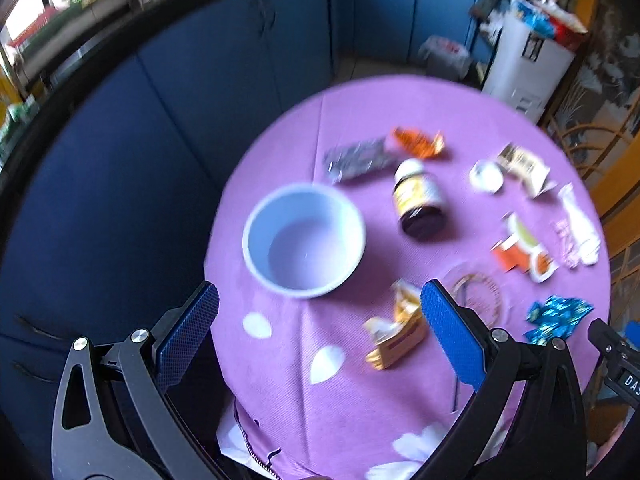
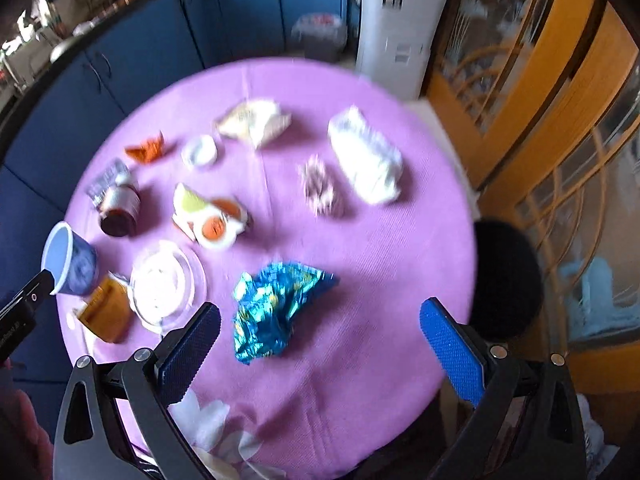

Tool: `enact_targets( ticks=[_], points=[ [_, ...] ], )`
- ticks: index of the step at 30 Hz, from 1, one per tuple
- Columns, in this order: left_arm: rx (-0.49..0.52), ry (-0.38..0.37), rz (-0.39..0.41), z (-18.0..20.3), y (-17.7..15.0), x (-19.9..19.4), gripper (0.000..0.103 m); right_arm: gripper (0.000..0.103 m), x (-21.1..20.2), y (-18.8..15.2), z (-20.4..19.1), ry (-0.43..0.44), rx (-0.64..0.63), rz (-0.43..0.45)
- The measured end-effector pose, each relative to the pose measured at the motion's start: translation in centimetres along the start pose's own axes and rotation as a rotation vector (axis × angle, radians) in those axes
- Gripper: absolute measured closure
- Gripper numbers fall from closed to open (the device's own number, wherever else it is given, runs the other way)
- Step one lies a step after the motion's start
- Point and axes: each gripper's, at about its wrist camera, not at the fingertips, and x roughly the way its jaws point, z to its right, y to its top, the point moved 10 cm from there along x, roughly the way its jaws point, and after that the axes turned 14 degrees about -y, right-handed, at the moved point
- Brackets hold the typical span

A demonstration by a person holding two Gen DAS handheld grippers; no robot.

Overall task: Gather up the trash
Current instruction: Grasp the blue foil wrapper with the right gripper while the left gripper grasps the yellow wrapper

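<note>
A round table with a purple cloth (image 1: 400,100) (image 2: 360,240) holds scattered trash. A white bowl (image 1: 304,240) (image 2: 68,258) stands at its left side. My left gripper (image 1: 320,304) is open and empty, hovering above the table's near edge, below the bowl, with a yellow crumpled wrapper (image 1: 396,330) (image 2: 106,312) by its right finger. My right gripper (image 2: 320,318) is open and empty above the near edge, with a shiny blue wrapper (image 2: 272,308) (image 1: 556,318) just ahead between its fingers. Both views are blurred.
Also on the table: a dark pill bottle (image 1: 418,200) (image 2: 120,210), an orange wrapper (image 1: 418,142) (image 2: 148,148), a silver wrapper (image 1: 356,160), an orange-white carton (image 2: 210,218) (image 1: 524,250), a clear lid (image 2: 166,280), white crumpled paper (image 2: 366,160). Blue cabinets (image 1: 160,120) stand behind.
</note>
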Motion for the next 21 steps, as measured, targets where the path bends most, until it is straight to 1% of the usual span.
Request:
enact_targets(
  ticks=[2,5,8,10,13,15,17,21],
  points=[
    [-0.008,0.001,-0.031,-0.7,-0.6,1.0,0.003,0.006,0.6,-0.2,-0.2,0.004,-0.005,-0.033],
    [-0.019,-0.032,-0.084,-0.7,-1.7,2.5,0.003,0.006,1.5,-0.6,-0.8,0.006,-0.013,-0.074],
    [-0.013,-0.074,-0.14,0.0,-2.8,3.6,0.003,0.006,2.4,-1.0,-1.1,0.0,-0.025,-0.099],
    [0.001,-0.081,-0.168,0.5,-3.5,4.4,0.003,0.006,2.8,-1.1,-1.4,-0.004,-0.032,-0.113],
    [-0.007,-0.14,-0.228,1.3,-4.6,5.8,0.003,0.006,3.5,-1.6,-1.7,-0.005,-0.039,-0.14],
    [-0.015,-0.157,-0.257,1.6,-5.1,6.6,0.003,0.006,3.7,-1.7,-1.9,-0.004,-0.047,-0.148],
    [-0.028,-0.193,-0.262,2.2,-5.1,7.1,0.003,0.006,3.7,-1.9,-2.2,-0.003,-0.056,-0.152],
    [0.003,-0.225,-0.233,3.5,-3.9,7.6,0.004,0.006,4.1,-2.1,-2.7,0.005,-0.067,-0.16]
  ],
)
